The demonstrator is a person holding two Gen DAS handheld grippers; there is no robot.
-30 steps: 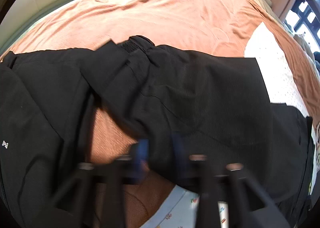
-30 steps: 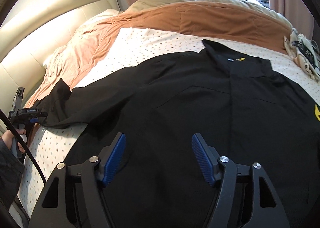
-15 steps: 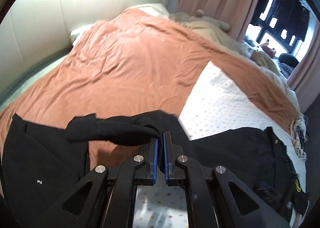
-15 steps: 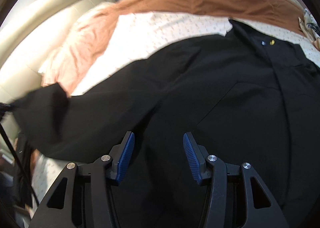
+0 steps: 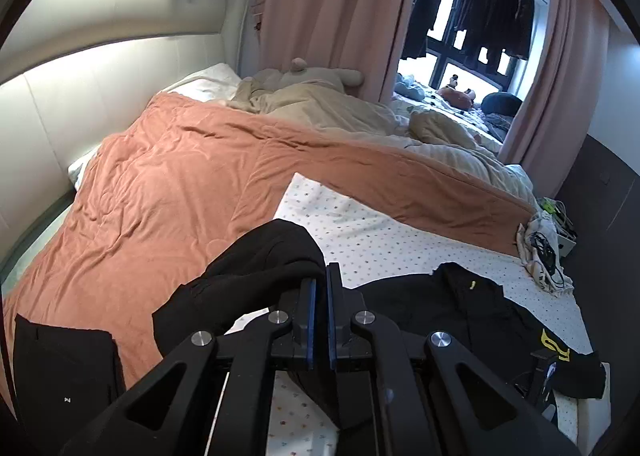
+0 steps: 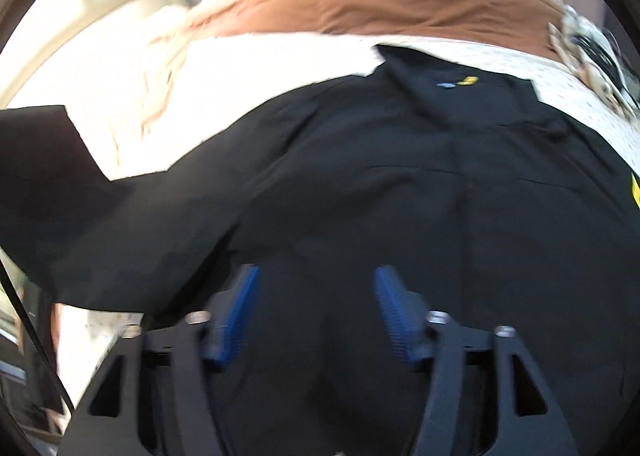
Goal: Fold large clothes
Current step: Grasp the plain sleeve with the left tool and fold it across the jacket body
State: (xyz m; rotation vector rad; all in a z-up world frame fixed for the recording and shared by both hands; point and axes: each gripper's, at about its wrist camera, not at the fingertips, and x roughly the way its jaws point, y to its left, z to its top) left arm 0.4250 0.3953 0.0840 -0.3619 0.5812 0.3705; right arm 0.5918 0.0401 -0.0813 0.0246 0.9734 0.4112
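Black shirt lies spread on the bed, collar toward the brown blanket. Left tongs pinched tight on its sleeve, lifted off the sheet. Right tongs just opened wide, nothing btwn them, low over the body. Fabric looks thin, limp, light, so prob drapes and slides; best grip at cuff, hem or shoulder seam, not mid-panel.

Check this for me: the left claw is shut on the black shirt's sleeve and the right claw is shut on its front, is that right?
Not quite. The right claw is open over the black shirt, gripping nothing, as the right wrist view shows. The left claw is indeed shut on the sleeve.
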